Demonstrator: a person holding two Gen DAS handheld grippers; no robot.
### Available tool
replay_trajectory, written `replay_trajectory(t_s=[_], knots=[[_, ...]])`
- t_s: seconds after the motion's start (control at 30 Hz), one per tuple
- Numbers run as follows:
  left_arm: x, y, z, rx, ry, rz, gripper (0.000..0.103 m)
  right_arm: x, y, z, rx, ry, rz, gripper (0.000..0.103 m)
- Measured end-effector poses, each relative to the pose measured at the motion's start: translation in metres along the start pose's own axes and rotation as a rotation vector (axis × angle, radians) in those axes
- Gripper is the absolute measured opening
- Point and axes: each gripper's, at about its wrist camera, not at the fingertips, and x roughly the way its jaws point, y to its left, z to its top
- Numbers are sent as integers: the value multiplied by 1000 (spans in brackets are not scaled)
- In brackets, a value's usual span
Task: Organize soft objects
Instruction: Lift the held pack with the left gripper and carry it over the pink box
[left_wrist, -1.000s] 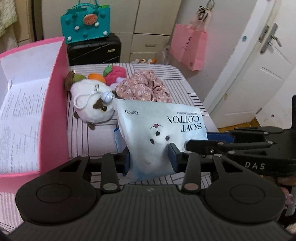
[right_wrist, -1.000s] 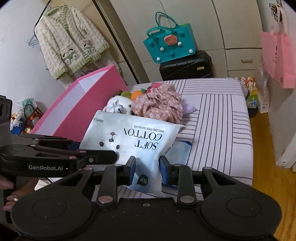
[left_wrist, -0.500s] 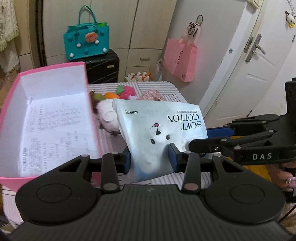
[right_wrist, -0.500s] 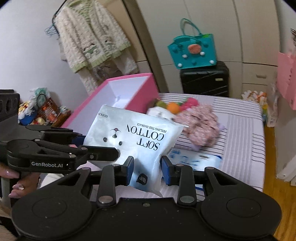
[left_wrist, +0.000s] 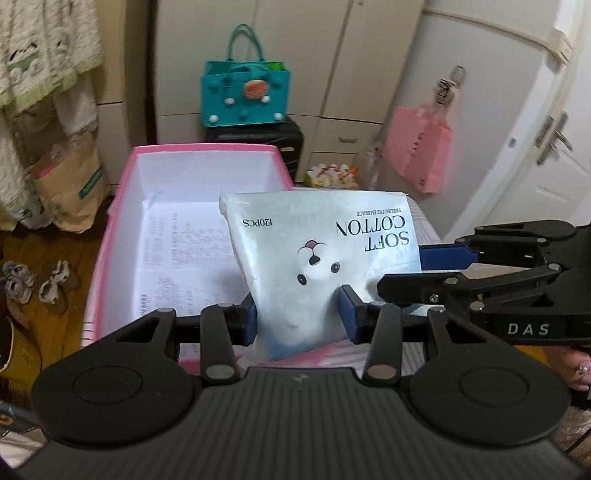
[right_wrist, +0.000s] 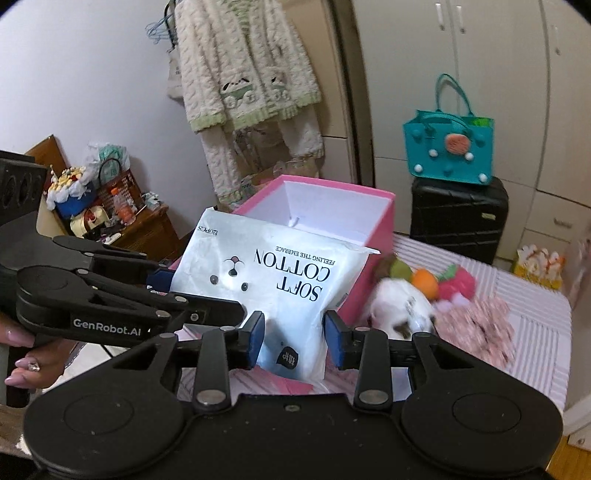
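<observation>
A white "SOFT COTTON" pack (left_wrist: 317, 258) is held in the air by both grippers. My left gripper (left_wrist: 298, 319) is shut on its lower edge. My right gripper (right_wrist: 293, 338) is shut on the other lower corner of the pack (right_wrist: 273, 280). The pack hangs over the near right part of the open pink box (left_wrist: 122, 206), which also shows in the right wrist view (right_wrist: 373, 251) and has printed paper inside. A white plush toy (right_wrist: 400, 306), small fruit plushes (right_wrist: 424, 278) and a pink floral cloth (right_wrist: 476, 325) lie on the striped bed to the right of the box.
The striped bed (right_wrist: 532, 314) holds the box and toys. A teal bag (left_wrist: 245, 94) sits on a black suitcase (right_wrist: 458, 214) behind. A pink bag (left_wrist: 421, 151) hangs by the door. A fluffy cardigan (right_wrist: 247, 62) hangs at the left. Slippers (left_wrist: 37, 284) lie on the floor.
Both grippers have carried the pack up and to the left, from over the bed toys to above the pink box. The grip on the pack is unchanged.
</observation>
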Motion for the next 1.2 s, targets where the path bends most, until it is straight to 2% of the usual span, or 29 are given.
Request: replay_trajectory(t_s=[0.13, 0.33, 0.67, 0.83, 0.9, 0.97, 1.03, 1.13, 1.2], knots=[[6, 23, 24, -19, 17, 29, 42, 22, 1, 31, -18, 8, -2, 43], [38, 51, 58, -10, 73, 95, 43, 66, -5, 61, -20, 52, -1, 45], [119, 109, 104, -90, 250, 67, 43, 134, -34, 93, -17, 127, 1, 45], [148, 122, 115, -87, 341, 83, 41, 161, -37, 101, -42, 171, -13, 44], [158, 125, 119, -78, 360, 76, 38, 167, -41, 104, -41, 173, 13, 37], [167, 127, 120, -85, 386, 76, 35, 172, -44, 108, -24, 183, 36, 34], [172, 128, 122, -62, 371, 93, 35, 177, -44, 109, -52, 187, 36, 34], [177, 130, 119, -42, 346, 157, 36, 183, -53, 106, -25, 196, 55, 34], [178, 126, 116, 18, 322, 174, 36, 181, -57, 102, -12, 190, 63, 34]])
